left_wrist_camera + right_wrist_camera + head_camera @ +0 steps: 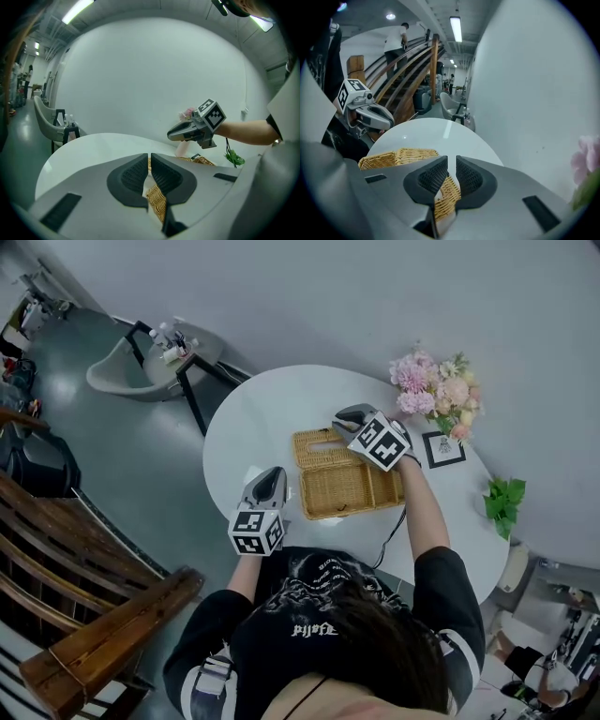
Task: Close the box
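A wicker box point(349, 489) lies open on the round white table point(253, 418), with its lid point(317, 444) folded back on the far side. My right gripper point(345, 416) is over the lid's far right corner. In the right gripper view its jaws point(451, 176) stand a narrow slit apart, and the lid's woven edge point(446, 198) runs up between them. My left gripper point(272, 482) sits at the box's left side, jaws point(149, 174) pressed together with nothing between the pads. Wicker point(157, 202) shows just below them.
Pink flowers point(433, 390), a small framed card point(442, 448) and a green plant point(502, 501) stand on the table's right side. A grey chair point(122, 367) and a black stand point(192, 381) are to the far left. A wooden stair rail point(103, 634) runs along the near left.
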Demonstrator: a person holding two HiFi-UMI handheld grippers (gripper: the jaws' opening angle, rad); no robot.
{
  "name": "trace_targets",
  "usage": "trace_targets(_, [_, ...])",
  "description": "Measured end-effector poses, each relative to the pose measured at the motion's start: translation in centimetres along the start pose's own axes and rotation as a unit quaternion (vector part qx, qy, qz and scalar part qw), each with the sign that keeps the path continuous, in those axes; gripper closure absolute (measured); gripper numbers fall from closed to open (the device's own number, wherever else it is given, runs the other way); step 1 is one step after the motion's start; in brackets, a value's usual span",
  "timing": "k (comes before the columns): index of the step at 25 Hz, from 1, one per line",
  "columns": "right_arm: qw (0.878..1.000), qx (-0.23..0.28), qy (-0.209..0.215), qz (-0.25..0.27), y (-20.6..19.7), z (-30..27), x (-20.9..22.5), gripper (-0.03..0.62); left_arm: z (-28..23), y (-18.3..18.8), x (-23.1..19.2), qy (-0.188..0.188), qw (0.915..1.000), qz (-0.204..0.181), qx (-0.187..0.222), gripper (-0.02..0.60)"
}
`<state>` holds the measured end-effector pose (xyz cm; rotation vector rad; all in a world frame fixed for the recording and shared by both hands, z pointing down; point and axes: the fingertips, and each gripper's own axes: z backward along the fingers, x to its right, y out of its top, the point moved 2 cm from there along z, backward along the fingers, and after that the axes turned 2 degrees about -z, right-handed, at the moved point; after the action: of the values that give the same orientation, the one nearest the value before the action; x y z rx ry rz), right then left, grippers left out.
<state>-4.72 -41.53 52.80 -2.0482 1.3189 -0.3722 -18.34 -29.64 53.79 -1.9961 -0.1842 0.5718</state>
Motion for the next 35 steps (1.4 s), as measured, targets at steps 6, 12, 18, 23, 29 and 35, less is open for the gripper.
trace_targets(6, [0.995,-0.062,0.070,0.024,-1.4,-3.3,0.2,0.516,-0.4,0.0,0.8,0.001,0.9999,-0.003,-0.015,0.551])
trace_targets(12, [0.986,-0.106,0.121,0.030,-3.4,-6.1,0.0,0.516,-1.0,-0.9,1.3,0.006,0.9995,-0.002,-0.032,0.551])
trace_targets(18, [0.985,-0.109,0.130,0.028,-3.7,-8.1,0.5,0.522,-1.1,-1.7,1.1,0.015,0.9989,-0.004,-0.045,0.551])
trace_targets(23, [0.981,-0.134,0.141,0.023,-4.6,-8.7,0.5,0.522,-0.9,-1.4,-0.3,0.033,0.9985,0.000,-0.043,0.551])
trace_targets(29, [0.976,-0.142,0.164,0.001,-4.8,-9.3,0.3,0.569,-0.9,-1.3,-1.3,0.044,0.9981,0.000,-0.043,0.551])
trace_targets(35, [0.978,-0.111,0.175,-0.031,-3.8,-8.9,0.9,0.571,-0.9,-1.4,-1.6,0.046,0.9980,0.003,-0.044,0.551])
